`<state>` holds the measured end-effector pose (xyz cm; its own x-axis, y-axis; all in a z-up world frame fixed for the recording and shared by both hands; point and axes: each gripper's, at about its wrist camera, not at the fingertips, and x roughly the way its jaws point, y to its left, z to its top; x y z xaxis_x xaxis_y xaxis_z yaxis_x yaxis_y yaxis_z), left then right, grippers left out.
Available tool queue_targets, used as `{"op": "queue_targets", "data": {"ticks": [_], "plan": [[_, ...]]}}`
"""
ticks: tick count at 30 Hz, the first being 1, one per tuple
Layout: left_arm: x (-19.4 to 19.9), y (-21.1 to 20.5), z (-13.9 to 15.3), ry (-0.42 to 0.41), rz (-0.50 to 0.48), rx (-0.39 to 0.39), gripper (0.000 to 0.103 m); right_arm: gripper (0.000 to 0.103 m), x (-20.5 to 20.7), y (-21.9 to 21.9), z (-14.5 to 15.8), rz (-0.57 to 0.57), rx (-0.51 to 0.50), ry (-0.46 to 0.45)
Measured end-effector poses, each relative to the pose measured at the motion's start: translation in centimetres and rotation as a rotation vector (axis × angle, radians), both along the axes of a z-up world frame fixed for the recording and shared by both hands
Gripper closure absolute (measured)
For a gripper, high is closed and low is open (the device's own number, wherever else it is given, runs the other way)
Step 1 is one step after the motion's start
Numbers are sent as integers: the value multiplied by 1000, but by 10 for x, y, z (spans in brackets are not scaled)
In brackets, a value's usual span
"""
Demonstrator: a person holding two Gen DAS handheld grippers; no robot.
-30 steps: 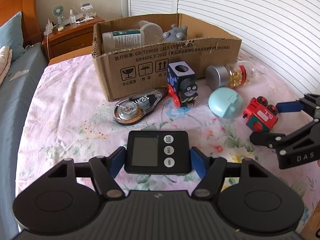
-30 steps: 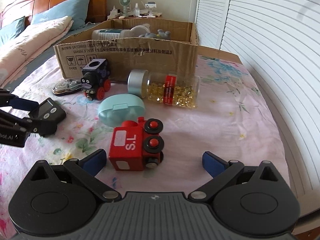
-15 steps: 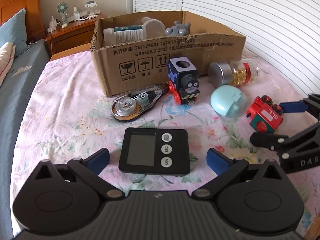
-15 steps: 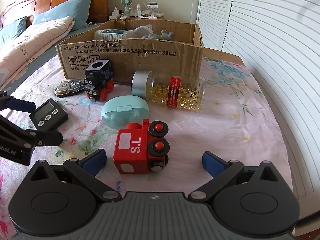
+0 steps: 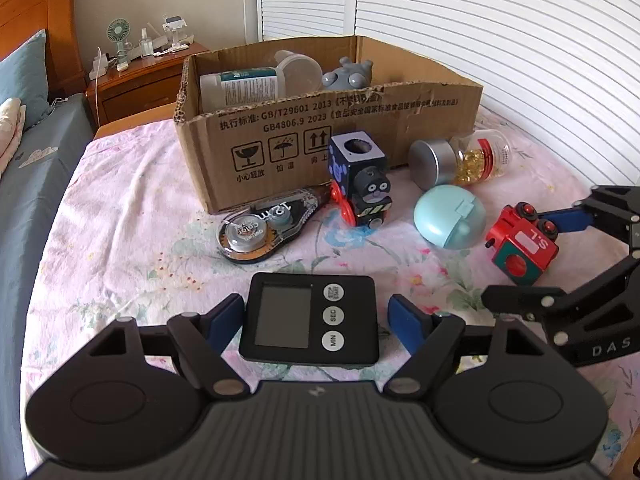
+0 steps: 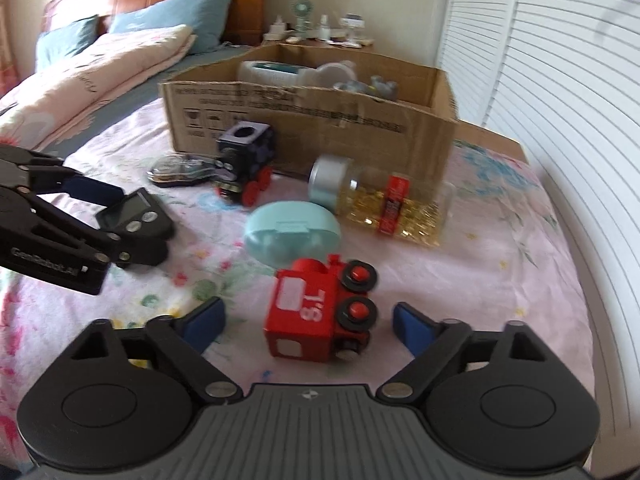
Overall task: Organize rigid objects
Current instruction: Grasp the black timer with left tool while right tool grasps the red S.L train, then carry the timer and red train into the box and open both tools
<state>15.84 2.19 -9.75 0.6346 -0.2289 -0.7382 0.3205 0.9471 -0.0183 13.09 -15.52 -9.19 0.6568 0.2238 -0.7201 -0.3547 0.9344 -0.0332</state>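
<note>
Left gripper: jaws just closing, astride black timer, small gaps remaining.
Right gripper: jaws just closing, red train between, untouched.

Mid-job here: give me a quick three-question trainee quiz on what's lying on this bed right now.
1. True or false: the pill bottle stands upright.
2. What lies between the left gripper's fingers? A tape dispenser, B timer, C red train.
3. How many items lie on the bedspread outside the cardboard box?
Key: 1 false, it lies on its side. 2 B; those fingers have just been closing and are not gripping it yet. 3 six.
</note>
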Motion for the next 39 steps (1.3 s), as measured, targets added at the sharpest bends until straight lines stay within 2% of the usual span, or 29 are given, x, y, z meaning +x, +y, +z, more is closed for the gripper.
{"op": "queue_targets", "data": {"ticks": [2,4,6,7,8,17,26,34,39], "plan": [[-1,0,0,0,0,-2,26,24,0,3,2,4,-8,-6],[-1,0,1,-4,-4,-3,33,30,-1,4,3,1,-18,-12],[-1,1,1,-4,-7,-3,33,38,0,3,5,-8,-24,-11],[0,1,1,-4,-12,-2,33,46,1,3,6,-12,-29,-9],[0,1,2,-3,-15,1,33,48,2,3,7,-13,-35,-5],[-1,5,10,23,-85,20,34,49,0,1,14,10,-88,8],[-9,13,33,26,-147,40,34,49,-11,-3,32,52,-110,1],[-13,13,59,13,-212,42,34,49,-14,-3,62,96,-118,-39],[-10,14,75,-4,-237,41,34,49,-2,-8,87,101,-85,-79]]}}
